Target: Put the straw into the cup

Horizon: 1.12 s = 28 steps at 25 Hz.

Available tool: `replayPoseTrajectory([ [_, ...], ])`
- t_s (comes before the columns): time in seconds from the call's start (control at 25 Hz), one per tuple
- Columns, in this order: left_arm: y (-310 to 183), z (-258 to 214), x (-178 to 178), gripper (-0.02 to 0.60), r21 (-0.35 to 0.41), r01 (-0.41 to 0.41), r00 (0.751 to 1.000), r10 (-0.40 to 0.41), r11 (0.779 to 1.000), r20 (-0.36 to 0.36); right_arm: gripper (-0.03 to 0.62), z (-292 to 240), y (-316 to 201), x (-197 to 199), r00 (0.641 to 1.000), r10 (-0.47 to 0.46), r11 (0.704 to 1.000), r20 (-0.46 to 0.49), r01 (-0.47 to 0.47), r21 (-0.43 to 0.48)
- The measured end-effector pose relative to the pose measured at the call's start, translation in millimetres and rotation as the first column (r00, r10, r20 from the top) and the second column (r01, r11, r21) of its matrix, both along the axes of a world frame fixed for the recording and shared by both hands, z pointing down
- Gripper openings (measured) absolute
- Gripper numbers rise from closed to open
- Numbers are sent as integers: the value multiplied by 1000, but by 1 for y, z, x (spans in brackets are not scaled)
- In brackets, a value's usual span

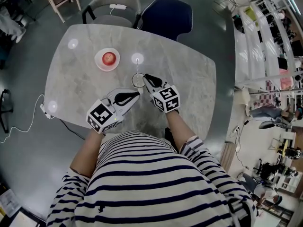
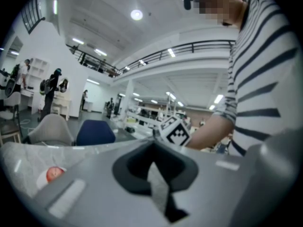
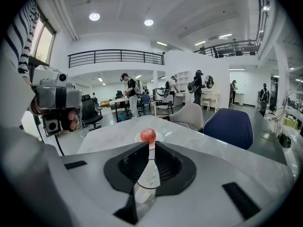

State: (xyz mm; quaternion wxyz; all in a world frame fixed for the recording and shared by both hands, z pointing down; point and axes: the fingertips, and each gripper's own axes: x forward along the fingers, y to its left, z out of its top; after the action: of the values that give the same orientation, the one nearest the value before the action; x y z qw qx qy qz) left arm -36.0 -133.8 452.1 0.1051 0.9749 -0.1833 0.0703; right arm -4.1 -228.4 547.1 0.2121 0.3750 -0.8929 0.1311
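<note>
Here's the big marble table filling the head view, with a navy chair and a grey chair tucked in at its far edge. Down below, the person's striped shirt takes up the bottom of that view, with both forearms reaching out over the tabletop.

The left gripper sits low and nearly level. Its jaws meet at the tips with nothing between them, and it stops just short of the cup. The right gripper is angled down with its tips right at the cup's rim.

Further out is a white plate with a red apple sitting in the middle of it, well apart from the action.

Now the clear cup, upright near the table's centre. Finally the straw, white and slim, is pinched in the right gripper's narrow jaws. It runs down toward the cup's mouth, though how deep its lower end reaches I can't tell.
</note>
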Motion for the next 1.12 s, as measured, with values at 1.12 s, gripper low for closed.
replayPoseTrajectory([
  [1.12,0,0,7,8,13,-44,999,44,999,-5,25,-86,38,10,995,5,981,104,-25,192],
])
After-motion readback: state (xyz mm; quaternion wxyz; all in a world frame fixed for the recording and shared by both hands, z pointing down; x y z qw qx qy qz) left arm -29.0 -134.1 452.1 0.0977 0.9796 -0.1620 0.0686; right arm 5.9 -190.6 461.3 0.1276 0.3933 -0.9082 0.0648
